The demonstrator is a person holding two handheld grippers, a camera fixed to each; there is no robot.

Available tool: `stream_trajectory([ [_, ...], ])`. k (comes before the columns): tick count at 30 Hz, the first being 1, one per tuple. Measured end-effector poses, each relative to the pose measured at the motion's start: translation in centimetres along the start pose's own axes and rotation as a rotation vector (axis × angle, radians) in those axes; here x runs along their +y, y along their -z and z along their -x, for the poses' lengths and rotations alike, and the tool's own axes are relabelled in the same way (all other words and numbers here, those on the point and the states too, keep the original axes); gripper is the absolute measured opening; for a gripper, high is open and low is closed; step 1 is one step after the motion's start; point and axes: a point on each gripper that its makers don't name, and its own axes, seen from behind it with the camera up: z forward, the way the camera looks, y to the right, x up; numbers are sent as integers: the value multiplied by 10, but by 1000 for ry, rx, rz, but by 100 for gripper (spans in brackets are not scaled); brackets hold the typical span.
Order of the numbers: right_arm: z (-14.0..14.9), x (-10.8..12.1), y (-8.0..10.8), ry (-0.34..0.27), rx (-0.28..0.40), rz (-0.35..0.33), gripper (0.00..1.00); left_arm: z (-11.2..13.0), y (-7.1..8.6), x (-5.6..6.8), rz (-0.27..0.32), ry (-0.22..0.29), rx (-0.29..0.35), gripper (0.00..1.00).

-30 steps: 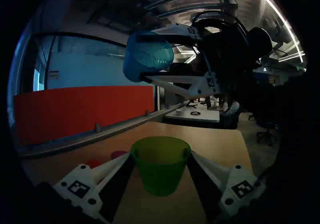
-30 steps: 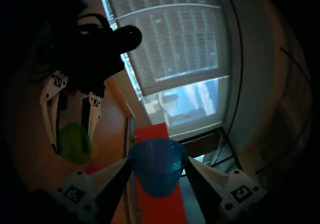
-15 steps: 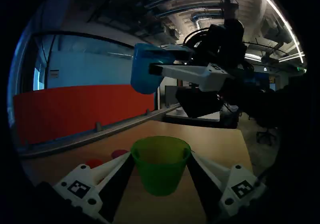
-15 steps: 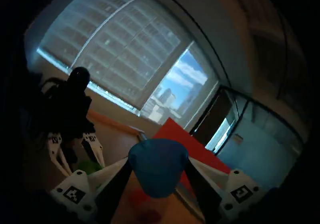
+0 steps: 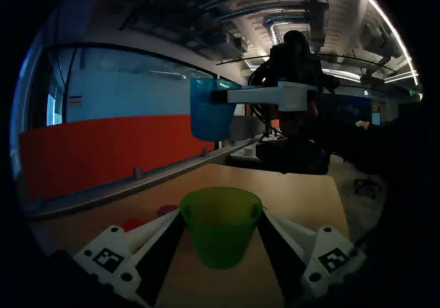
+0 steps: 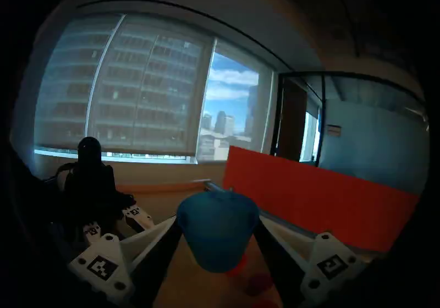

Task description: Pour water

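A green cup (image 5: 221,231) stands upright between the fingers of my left gripper (image 5: 220,214), which is shut on it just above the wooden table (image 5: 300,192). Higher up and farther off, a blue cup (image 5: 210,113) hangs upright in the air, held by my right gripper (image 5: 221,96). In the right gripper view the blue cup (image 6: 217,234) sits between the fingers of my right gripper (image 6: 217,223), shut on it. My left gripper (image 6: 113,223) appears low at the left there, below a dark hand-held body.
An orange partition (image 5: 110,148) with a metal rail runs along the table's far edge. Small red and pink discs (image 5: 132,223) lie on the table left of the green cup. Large windows (image 6: 143,110) stand behind. Desks and chairs sit in the background.
The right gripper has turned the blue cup from tipped on its side back to upright and shifted it slightly right. The left gripper and green cup have stayed still.
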Motion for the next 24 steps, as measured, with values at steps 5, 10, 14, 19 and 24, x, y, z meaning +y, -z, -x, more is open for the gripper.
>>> stream_trajectory([
  [5,9,3,4,-52,-30,-9,90,6,1,-5,-11,-10,-32,86],
  [10,23,10,7,-67,-67,3,90,15,-2,-12,-25,-14,-71,86],
  [14,35,13,9,-81,-98,5,90,23,-4,-16,-30,-18,-104,86],
  [19,52,20,11,-95,-136,7,90,34,-8,-24,-39,-28,-149,86],
  [24,74,23,12,-102,-185,-1,90,49,-12,-32,-43,-28,-202,86],
])
